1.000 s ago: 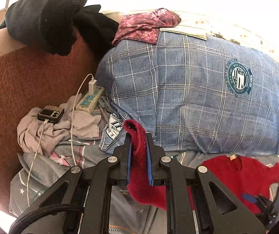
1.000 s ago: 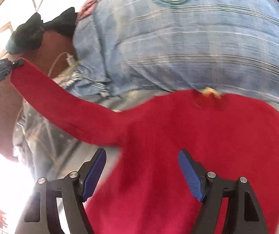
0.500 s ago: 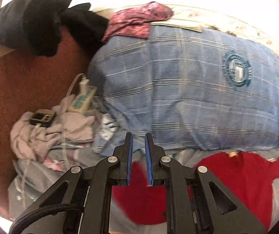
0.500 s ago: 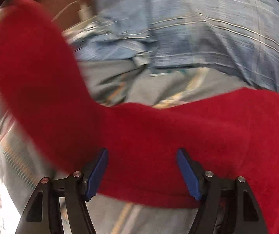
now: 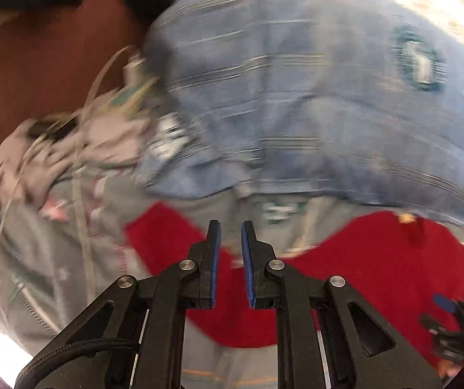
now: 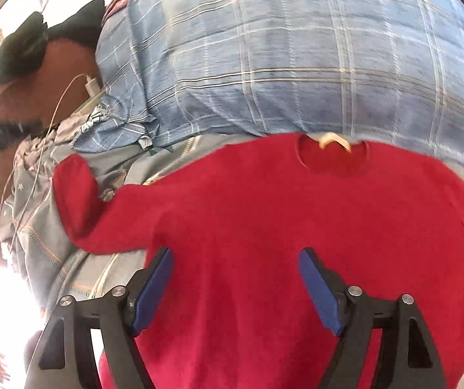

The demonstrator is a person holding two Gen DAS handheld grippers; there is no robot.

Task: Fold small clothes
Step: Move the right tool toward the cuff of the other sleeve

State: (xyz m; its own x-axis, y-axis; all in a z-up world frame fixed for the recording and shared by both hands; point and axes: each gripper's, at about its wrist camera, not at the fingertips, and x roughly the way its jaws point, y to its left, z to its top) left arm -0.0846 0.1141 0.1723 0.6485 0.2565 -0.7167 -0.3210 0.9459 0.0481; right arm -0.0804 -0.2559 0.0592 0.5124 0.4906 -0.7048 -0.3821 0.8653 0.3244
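Observation:
A small red sweater (image 6: 264,210) lies flat on the grey bedding (image 6: 37,236), its neck towards a blue plaid pillow. Its left sleeve (image 6: 76,188) lies bent on the bedding, free of any grip. My right gripper (image 6: 235,253) hovers over the sweater's body; its jaws are opening, with red cloth below them and neither pad pressing on it. In the blurred left wrist view my left gripper (image 5: 231,227) stands low over the sleeve (image 5: 167,243), its pads nearly together with nothing between them. The sweater's body (image 5: 377,259) spreads to the right.
A big blue plaid pillow (image 6: 296,64) bulges behind the sweater. To the left lie a heap of pale clothes (image 5: 69,149), a phone (image 5: 47,128) and a white charger with its cable (image 6: 90,84). Dark clothing (image 6: 37,45) rests on a brown surface (image 5: 37,64).
The left gripper, shut on the raised red sleeve a second ago, has come down and holds no cloth now. The sleeve lies on the bedding. The right gripper's view swung left, then back.

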